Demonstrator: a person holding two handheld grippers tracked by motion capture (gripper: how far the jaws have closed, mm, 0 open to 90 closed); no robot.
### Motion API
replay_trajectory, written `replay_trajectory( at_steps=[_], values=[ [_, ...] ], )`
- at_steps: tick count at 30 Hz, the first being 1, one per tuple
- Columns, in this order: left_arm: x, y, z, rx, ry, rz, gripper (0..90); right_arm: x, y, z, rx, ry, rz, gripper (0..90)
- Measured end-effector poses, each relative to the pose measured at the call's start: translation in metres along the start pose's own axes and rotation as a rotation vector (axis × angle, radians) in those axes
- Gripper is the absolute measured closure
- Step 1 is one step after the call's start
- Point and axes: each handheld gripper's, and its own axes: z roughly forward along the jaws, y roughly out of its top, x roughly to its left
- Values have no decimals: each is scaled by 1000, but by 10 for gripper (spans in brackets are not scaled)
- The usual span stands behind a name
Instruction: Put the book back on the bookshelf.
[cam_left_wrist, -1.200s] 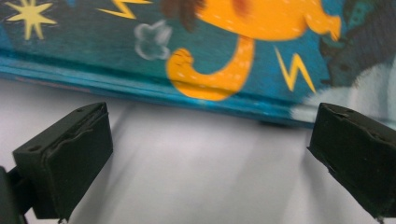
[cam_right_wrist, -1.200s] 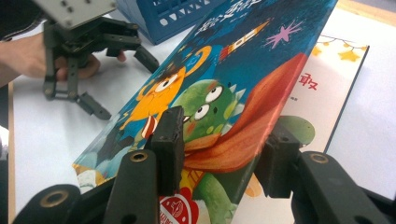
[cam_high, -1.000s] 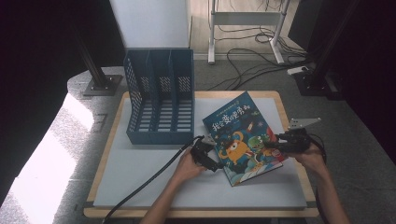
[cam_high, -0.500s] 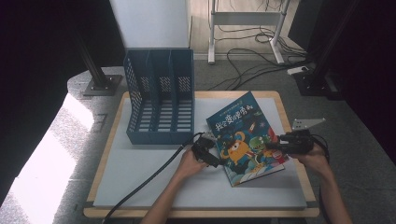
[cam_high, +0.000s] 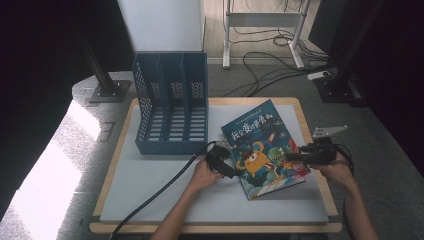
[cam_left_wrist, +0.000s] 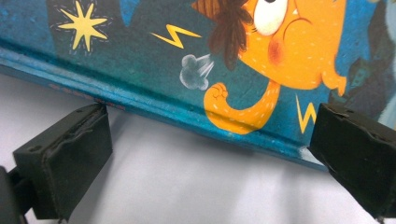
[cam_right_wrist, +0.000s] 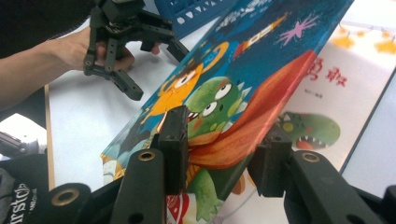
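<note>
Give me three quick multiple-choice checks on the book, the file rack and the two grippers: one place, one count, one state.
1. Where is the blue file rack relative to the picture book?
A. on top of it
B. to its left, toward the table's far side
C. to its right

2. How many compartments does the rack have?
A. two
B. three
C. five

3. What is the right gripper doing?
A. clamping the book's lifted cover
B. hanging open over the rack
C. lying on the table

Answers: 1 B, the high view shows the rack left of the book. 2 B, two dividers make three slots. 3 A, its jaws pinch the raised cover; the left gripper is open at the spine.
</note>
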Motion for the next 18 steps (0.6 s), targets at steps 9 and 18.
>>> replay_trajectory(
  at_steps=[9,18],
  values=[
    [-4,6,-10,-50,-18,-6,0,-7,-12,0,56,-28,62,552],
    [-8,17,-29,-120,-41,-24,0,-14,-21,5,80,-65,97,501]
  ],
)
